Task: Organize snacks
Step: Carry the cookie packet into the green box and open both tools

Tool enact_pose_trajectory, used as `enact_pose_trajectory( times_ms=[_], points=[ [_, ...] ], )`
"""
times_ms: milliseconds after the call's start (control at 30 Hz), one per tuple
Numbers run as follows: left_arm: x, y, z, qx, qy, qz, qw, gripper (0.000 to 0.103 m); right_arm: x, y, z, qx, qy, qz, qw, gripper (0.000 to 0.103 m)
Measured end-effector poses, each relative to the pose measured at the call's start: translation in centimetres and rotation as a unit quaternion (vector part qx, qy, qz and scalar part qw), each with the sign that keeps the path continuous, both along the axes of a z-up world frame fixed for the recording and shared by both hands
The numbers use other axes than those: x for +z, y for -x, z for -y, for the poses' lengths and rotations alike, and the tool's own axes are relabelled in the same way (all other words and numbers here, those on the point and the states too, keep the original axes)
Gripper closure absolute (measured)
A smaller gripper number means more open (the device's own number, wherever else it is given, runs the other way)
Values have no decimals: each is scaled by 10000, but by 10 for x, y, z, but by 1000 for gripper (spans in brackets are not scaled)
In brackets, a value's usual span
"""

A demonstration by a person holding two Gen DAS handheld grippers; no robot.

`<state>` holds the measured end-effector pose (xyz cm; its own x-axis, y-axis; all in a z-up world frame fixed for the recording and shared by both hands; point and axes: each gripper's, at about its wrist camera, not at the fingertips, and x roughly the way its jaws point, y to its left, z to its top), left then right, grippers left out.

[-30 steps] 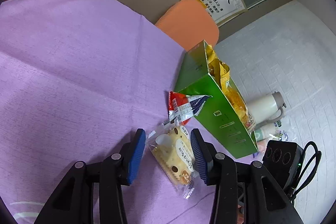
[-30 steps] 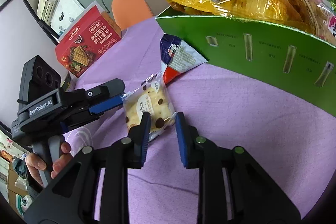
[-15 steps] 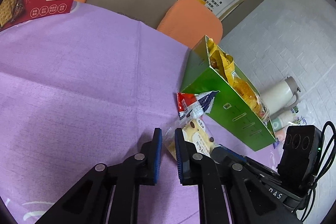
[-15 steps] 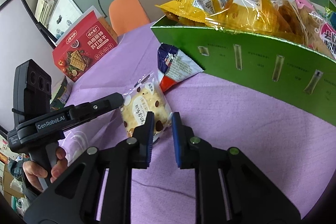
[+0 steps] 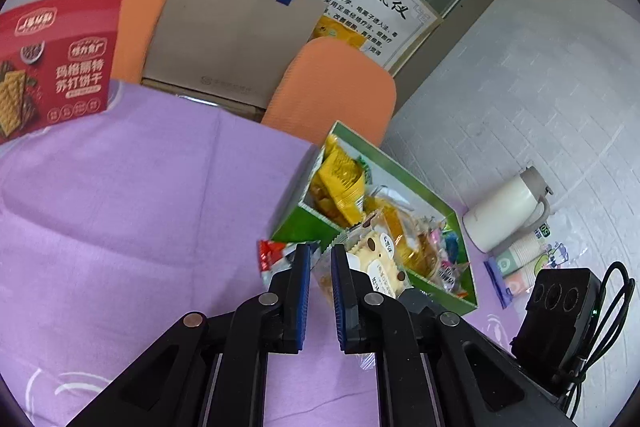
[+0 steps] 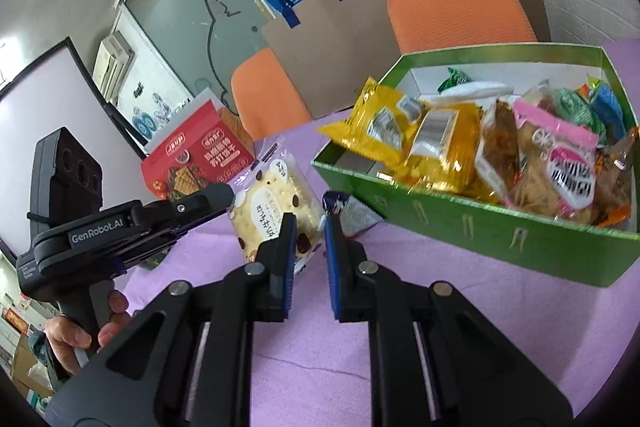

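1. The cake hangs above the table, pinched at its corner by the left gripper.
2. The right gripper is nearly closed, empty.
3. The box holds most snacks.
4. One packet lies beside it, left to pack.
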<state>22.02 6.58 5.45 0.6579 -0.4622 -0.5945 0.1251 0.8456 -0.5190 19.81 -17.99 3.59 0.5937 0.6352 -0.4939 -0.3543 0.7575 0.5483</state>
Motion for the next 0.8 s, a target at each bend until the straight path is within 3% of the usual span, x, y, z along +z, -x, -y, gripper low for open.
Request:
enact_pose_trajectory(
  times_ms=[200, 433, 533, 567, 600, 633, 667, 700, 800],
  points=[
    [20, -44, 41, -237, -112, 69, 9996, 94, 20, -32, 38, -397, -113, 123, 9991, 87],
    [16, -106, 92, -589, -298, -66, 9978, 93, 4, -75, 78, -852, -173, 95, 9962, 87],
    [8, -124, 105, -656, -424, -90, 9969, 93, -7, -84, 84, -983, -29, 42, 9951, 81],
    [7, -128, 107, -690, -436, -67, 9966, 86, -9, -85, 85, -1053, 62, 57, 9944, 76],
    [6, -131, 109, -712, -439, -42, 9965, 60, -9, -84, 86, -1158, 140, 45, 9932, 70],
    [6, -132, 109, -631, -482, -49, 9968, 40, -8, -83, 87, -1219, 155, 84, 9924, 52],
    [7, -131, 108, -457, -547, -12, 9975, 12, -6, -81, 88, -1296, 166, 187, 9913, 41],
    [9, -127, 106, -260, -622, 122, 9976, 10, -3, -77, 88, -1367, 222, 324, 9898, 40],
    [12, -121, 104, -302, -761, 273, 9963, 10, 1, -72, 86, -1397, 342, 469, 9885, 40]
  ],
)
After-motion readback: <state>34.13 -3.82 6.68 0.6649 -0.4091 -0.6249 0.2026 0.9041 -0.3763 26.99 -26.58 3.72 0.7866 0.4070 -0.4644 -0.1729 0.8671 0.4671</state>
